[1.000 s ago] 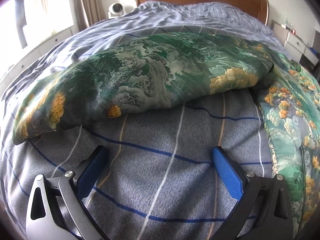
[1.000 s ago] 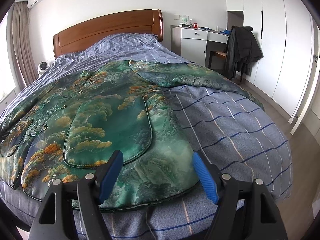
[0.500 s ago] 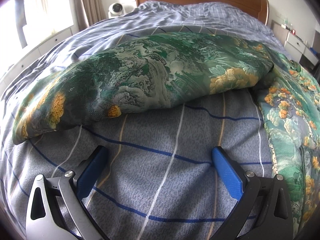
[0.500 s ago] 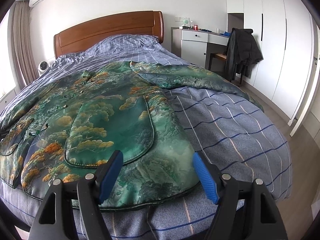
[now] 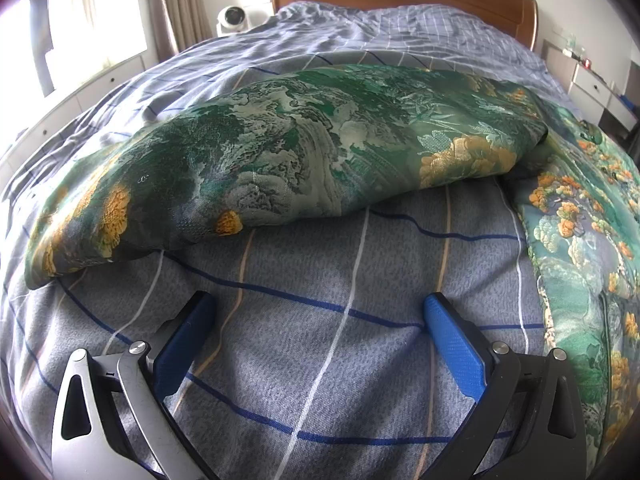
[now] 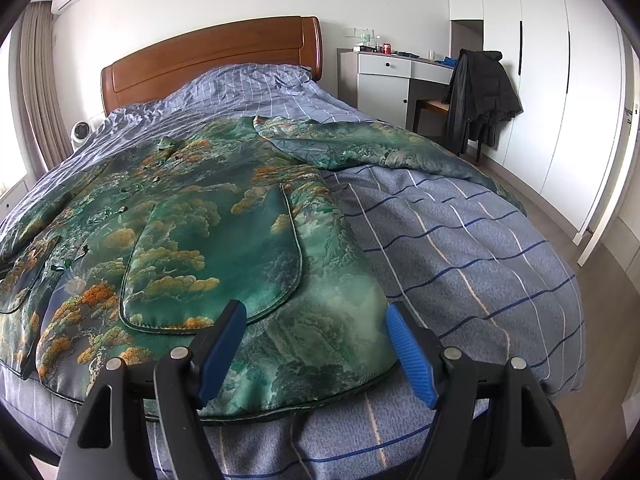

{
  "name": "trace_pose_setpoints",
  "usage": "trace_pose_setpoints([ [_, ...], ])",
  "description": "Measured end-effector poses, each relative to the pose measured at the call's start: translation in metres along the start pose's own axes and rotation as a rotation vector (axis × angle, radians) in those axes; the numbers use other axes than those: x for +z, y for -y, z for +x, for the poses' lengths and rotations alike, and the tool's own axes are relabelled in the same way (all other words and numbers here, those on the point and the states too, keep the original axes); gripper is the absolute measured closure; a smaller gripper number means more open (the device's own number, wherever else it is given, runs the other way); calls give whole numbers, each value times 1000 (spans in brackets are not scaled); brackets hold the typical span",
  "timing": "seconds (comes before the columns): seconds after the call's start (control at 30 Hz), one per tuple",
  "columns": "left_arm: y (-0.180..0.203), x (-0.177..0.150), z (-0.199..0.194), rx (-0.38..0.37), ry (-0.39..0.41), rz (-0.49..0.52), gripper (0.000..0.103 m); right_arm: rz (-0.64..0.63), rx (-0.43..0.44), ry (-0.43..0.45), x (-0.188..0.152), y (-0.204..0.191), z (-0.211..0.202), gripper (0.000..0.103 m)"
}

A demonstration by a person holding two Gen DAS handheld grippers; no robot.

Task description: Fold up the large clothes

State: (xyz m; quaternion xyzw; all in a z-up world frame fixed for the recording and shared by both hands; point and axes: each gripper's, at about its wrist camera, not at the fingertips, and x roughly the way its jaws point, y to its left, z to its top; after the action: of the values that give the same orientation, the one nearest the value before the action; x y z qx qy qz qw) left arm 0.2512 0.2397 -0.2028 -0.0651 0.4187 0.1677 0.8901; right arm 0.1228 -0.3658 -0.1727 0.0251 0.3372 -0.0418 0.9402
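A large green jacket (image 6: pixel 208 232) with a gold and orange landscape print lies spread flat on the bed, front up, with a big patch pocket (image 6: pixel 216 264) near its hem. One sleeve (image 5: pixel 280 152) stretches out across the blue checked duvet (image 5: pixel 320 320) in the left wrist view; the other sleeve (image 6: pixel 372 148) reaches toward the bed's right side. My left gripper (image 5: pixel 318 308) hangs open over bare duvet, just short of the sleeve. My right gripper (image 6: pixel 314 314) is open above the jacket's lower hem, with nothing between its blue pads.
The wooden headboard (image 6: pixel 216 60) stands at the far end. A white desk (image 6: pixel 392 76) and a chair with a dark coat (image 6: pixel 480 92) stand right of the bed, white wardrobes (image 6: pixel 532 60) beyond. A small white fan (image 5: pixel 234 18) sits left of the bed by the curtains.
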Motion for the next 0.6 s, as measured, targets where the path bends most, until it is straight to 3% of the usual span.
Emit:
trace_pose_setpoints([
  [0.6, 0, 0, 0, 0, 0, 0, 0, 14, 1, -4, -2, 2, 4, 29],
])
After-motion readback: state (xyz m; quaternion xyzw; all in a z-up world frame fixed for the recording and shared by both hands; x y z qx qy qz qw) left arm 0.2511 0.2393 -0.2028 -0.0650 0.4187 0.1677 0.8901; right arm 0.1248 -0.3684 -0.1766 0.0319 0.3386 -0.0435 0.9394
